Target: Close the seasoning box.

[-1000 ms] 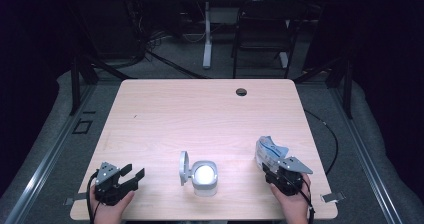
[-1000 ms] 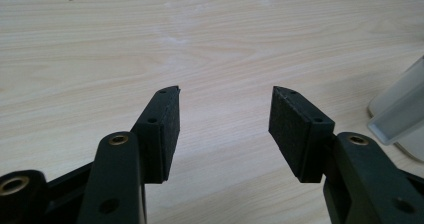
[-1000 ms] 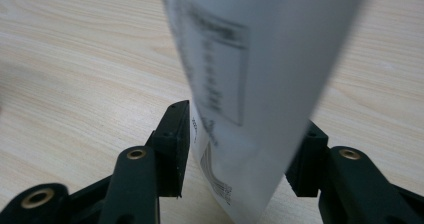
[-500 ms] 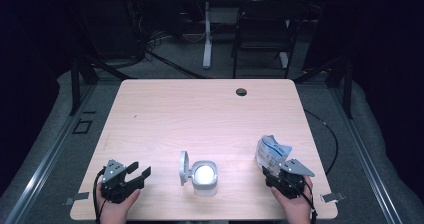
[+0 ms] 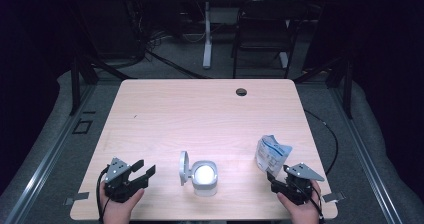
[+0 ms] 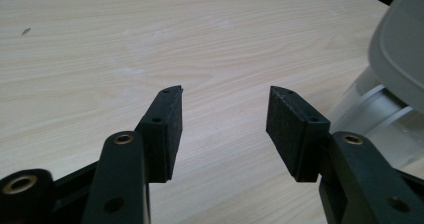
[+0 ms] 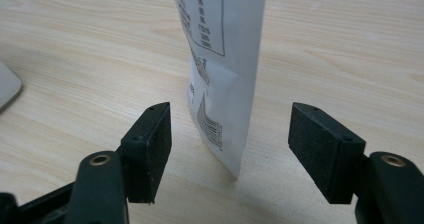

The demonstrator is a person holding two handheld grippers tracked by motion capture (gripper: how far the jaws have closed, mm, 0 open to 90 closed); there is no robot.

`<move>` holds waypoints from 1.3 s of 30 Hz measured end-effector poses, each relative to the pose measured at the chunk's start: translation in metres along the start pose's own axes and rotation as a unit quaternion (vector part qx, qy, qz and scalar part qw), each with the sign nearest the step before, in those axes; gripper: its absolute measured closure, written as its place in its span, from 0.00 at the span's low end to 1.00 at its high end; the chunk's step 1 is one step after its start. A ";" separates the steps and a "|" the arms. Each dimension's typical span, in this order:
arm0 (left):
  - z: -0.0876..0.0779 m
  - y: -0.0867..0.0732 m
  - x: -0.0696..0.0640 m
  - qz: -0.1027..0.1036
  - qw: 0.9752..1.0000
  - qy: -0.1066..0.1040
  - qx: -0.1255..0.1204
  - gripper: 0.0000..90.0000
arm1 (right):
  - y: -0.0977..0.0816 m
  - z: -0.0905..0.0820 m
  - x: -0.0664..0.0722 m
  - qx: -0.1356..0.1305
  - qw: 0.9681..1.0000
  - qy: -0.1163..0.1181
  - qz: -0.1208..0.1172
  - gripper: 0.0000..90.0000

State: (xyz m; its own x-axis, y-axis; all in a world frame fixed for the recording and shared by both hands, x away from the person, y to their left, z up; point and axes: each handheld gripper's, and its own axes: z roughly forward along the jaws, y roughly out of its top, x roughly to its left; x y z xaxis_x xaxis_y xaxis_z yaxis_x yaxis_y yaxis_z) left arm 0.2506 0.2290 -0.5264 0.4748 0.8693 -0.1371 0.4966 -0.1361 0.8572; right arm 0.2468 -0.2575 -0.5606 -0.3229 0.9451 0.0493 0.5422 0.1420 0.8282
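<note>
A white pouch with blue print stands upright on the wooden table at the right. My right gripper sits just behind it. In the right gripper view its jaws have just been opening, and the pouch stands between the pads without touching them. A white round container with its hinged lid open stands front centre. My left gripper rests left of it, open with nothing between its jaws, which have just been closing a little. The container shows at the right of the left gripper view.
A dark cable hole lies near the table's far edge. A chair and a stand's legs are on the floor beyond the table. Both hands are close to the front edge.
My right gripper's jaws have spread apart and let go of the pouch, which now stands by itself. The left gripper has barely moved.
</note>
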 end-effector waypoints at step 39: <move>-0.008 0.027 -0.059 0.086 0.991 -0.098 -0.007 1.00 | 0.000 -0.006 0.002 0.002 1.000 0.005 -0.002 0.36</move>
State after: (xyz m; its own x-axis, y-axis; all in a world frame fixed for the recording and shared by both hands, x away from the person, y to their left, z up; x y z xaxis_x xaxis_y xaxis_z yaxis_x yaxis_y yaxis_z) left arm 0.2307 0.1779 -0.4912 0.6844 0.7247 -0.0805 0.3862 -0.2666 0.8830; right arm 0.2416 -0.2569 -0.5575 -0.3325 0.9417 0.0521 0.5444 0.1465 0.8259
